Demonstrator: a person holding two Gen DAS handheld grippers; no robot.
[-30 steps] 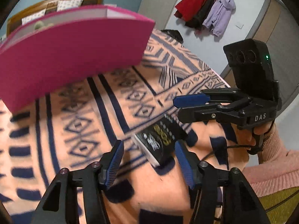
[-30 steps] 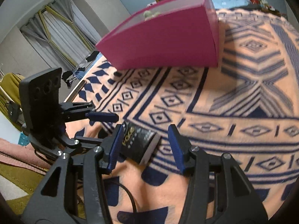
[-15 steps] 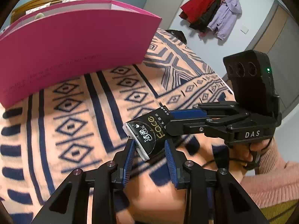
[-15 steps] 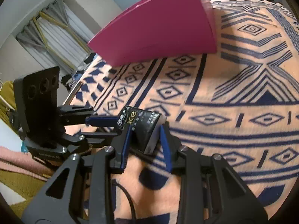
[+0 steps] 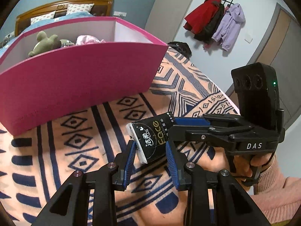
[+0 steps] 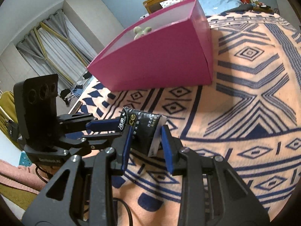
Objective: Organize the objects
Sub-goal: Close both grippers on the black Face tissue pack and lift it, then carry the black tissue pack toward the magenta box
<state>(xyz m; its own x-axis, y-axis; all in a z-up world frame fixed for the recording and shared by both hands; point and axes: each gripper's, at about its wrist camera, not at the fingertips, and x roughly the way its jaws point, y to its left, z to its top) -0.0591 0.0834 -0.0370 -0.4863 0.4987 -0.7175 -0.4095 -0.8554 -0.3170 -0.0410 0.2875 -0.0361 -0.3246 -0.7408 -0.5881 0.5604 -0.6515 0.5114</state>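
Note:
A black tissue pack (image 5: 150, 135) with gold lettering is lifted above the patterned blanket. My left gripper (image 5: 151, 150) and my right gripper (image 6: 145, 140) are both shut on it from opposite sides. The pack also shows in the right wrist view (image 6: 144, 130). The right gripper shows in the left wrist view (image 5: 190, 126), and the left gripper shows in the right wrist view (image 6: 105, 128). A pink box (image 5: 75, 79) stands open beyond the pack, with a green plush toy (image 5: 45, 43) and a pink item (image 5: 88, 38) inside.
The orange and navy blanket (image 6: 244, 94) covers the bed. A wooden headboard with pillows (image 5: 62, 9) is behind the box. Coats (image 5: 214, 22) hang on the far wall. Curtains (image 6: 47, 47) are off to the left side.
Both grippers closed on the tissue pack, which lay on the blanket, and lifted it. The box's inside has come into view as the grippers rose.

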